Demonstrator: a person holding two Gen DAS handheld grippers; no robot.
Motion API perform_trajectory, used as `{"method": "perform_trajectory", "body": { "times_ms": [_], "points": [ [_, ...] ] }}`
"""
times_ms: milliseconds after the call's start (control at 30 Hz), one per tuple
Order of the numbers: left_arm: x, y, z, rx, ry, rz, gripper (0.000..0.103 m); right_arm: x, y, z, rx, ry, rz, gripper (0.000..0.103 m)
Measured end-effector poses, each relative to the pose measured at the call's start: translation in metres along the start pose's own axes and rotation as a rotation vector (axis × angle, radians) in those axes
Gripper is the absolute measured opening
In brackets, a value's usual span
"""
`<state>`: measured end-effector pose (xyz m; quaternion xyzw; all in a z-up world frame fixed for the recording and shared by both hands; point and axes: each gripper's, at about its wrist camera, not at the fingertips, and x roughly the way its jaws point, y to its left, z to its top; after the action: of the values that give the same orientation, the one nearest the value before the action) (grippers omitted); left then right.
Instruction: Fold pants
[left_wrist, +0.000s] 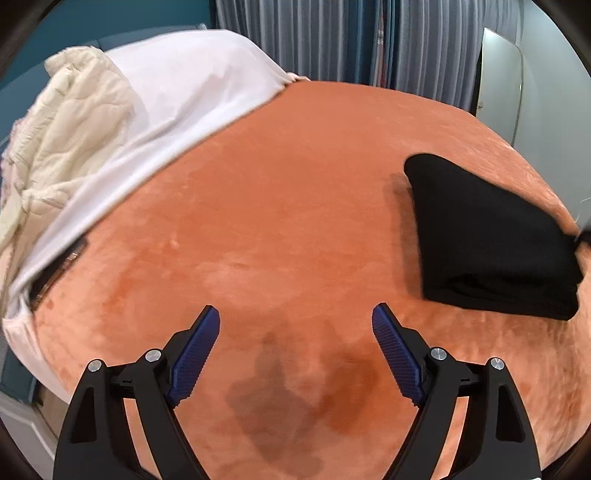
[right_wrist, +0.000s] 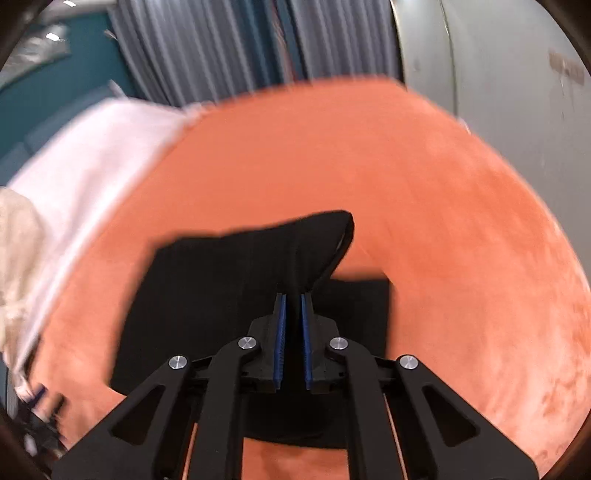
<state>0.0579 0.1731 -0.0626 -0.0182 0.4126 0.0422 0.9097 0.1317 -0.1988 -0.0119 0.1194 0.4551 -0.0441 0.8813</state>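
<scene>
The black pants (left_wrist: 487, 240) lie as a folded stack on the orange blanket (left_wrist: 295, 192), at the right in the left wrist view. My left gripper (left_wrist: 295, 314) hovers open over bare blanket to the left of the pants, with nothing between its blue pads (left_wrist: 195, 354). In the right wrist view, my right gripper (right_wrist: 293, 295) is shut on a raised fold of the pants (right_wrist: 221, 288). That fold stands up in a peak ahead of the fingertips, while the rest of the pants lies flat below. This view is blurred.
A white sheet (left_wrist: 159, 122) and a cream quilt (left_wrist: 62, 129) lie heaped at the left end of the bed. A dark object (left_wrist: 55, 269) peeks from under the sheet. Grey curtains (left_wrist: 332, 37) and a mirror (left_wrist: 498, 81) stand behind the bed.
</scene>
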Motion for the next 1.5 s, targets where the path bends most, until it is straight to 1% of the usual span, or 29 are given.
{"method": "perform_trajectory", "body": {
  "times_ms": [33,67,133,200,267,333,467,533,567,600,633,700,733,833,867,900,933,967,1000,1033,1067,1100,1167,1267,1367,1400,1433,1467,1500],
  "points": [
    [0.001,-0.005,0.0,0.001,0.007,-0.018,0.082,0.01,-0.007,-0.01,0.001,0.027,0.011,0.016],
    [0.002,-0.01,0.001,0.005,0.014,-0.031,0.082,0.011,-0.013,-0.018,0.011,0.003,0.037,0.019],
    [0.004,-0.02,0.005,0.027,0.029,-0.05,0.082,-0.009,-0.022,-0.026,0.058,-0.077,0.071,0.038],
    [0.005,-0.028,0.013,0.037,0.033,-0.072,0.083,-0.026,-0.03,-0.031,0.09,-0.136,0.104,0.044],
    [0.009,-0.032,0.024,0.019,0.025,-0.114,0.087,-0.037,-0.045,-0.036,0.128,-0.16,0.099,0.045],
    [0.022,-0.04,0.033,-0.005,0.043,-0.174,0.087,-0.038,-0.06,-0.045,0.175,-0.125,0.108,0.045],
    [0.074,-0.058,0.046,-0.096,0.168,-0.33,0.087,-0.019,-0.08,-0.063,0.268,-0.028,0.178,0.047],
    [0.098,-0.062,0.05,-0.194,0.215,-0.421,0.087,-0.01,-0.076,-0.063,0.298,-0.001,0.22,0.069],
    [0.106,-0.064,0.05,-0.219,0.232,-0.455,0.087,-0.007,-0.077,-0.069,0.306,0.0,0.227,0.07],
    [0.117,-0.067,0.051,-0.254,0.265,-0.469,0.087,-0.003,-0.077,-0.073,0.309,0.0,0.235,0.071],
    [0.124,-0.071,0.052,-0.274,0.267,-0.469,0.087,-0.001,-0.076,-0.075,0.307,-0.001,0.238,0.071],
    [0.13,-0.083,0.056,-0.237,0.251,-0.436,0.088,0.005,-0.072,-0.077,0.297,-0.016,0.239,0.072],
    [0.131,-0.091,0.057,-0.193,0.245,-0.414,0.087,0.008,-0.069,-0.075,0.287,-0.017,0.23,0.072],
    [0.132,-0.101,0.06,-0.178,0.254,-0.397,0.083,0.006,-0.071,-0.071,0.308,-0.011,0.209,0.07],
    [0.131,-0.1,0.061,-0.188,0.264,-0.42,0.069,0.005,-0.07,-0.071,0.325,-0.015,0.205,0.07],
    [0.13,-0.099,0.061,-0.203,0.28,-0.45,0.065,0.001,-0.075,-0.073,0.362,-0.023,0.195,0.07],
    [0.128,-0.098,0.06,-0.203,0.281,-0.454,0.061,0.002,-0.077,-0.075,0.381,-0.025,0.197,0.071],
    [0.127,-0.099,0.06,-0.192,0.281,-0.456,0.055,0.006,-0.076,-0.077,0.377,-0.013,0.219,0.071],
    [0.125,-0.101,0.059,-0.17,0.273,-0.449,0.047,0.008,-0.073,-0.077,0.347,-0.009,0.21,0.07],
    [0.123,-0.102,0.058,-0.158,0.271,-0.447,0.043,0.009,-0.067,-0.076,0.31,-0.007,0.209,0.052],
    [0.119,-0.102,0.058,-0.151,0.265,-0.446,0.033,0.012,-0.063,-0.075,0.299,0.016,0.278,0.028],
    [0.113,-0.103,0.058,-0.147,0.257,-0.448,0.027,0.01,-0.061,-0.074,0.319,0.026,0.287,0.021],
    [0.101,-0.099,0.058,-0.15,0.25,-0.468,0.023,-0.003,-0.056,-0.069,0.28,0.013,0.289,0.018],
    [0.075,-0.085,0.052,-0.153,0.279,-0.519,0.022,-0.03,-0.057,-0.072,0.275,-0.003,0.338,0.017],
    [0.04,-0.069,0.023,-0.117,0.311,-0.566,0.024,-0.065,-0.066,-0.097,0.259,0.018,0.37,0.017],
    [0.033,-0.066,0.013,-0.103,0.319,-0.56,0.027,-0.069,-0.07,-0.108,0.26,0.032,0.367,0.018],
    [0.029,-0.066,0.0,-0.084,0.325,-0.533,0.029,-0.071,-0.074,-0.12,0.253,0.049,0.35,0.022],
    [0.026,-0.068,-0.014,-0.056,0.313,-0.478,0.037,-0.067,-0.076,-0.13,0.233,0.076,0.316,0.026],
    [0.023,-0.068,-0.022,-0.033,0.287,-0.431,0.047,-0.061,-0.081,-0.143,0.226,0.093,0.237,0.031]
  ]
}}
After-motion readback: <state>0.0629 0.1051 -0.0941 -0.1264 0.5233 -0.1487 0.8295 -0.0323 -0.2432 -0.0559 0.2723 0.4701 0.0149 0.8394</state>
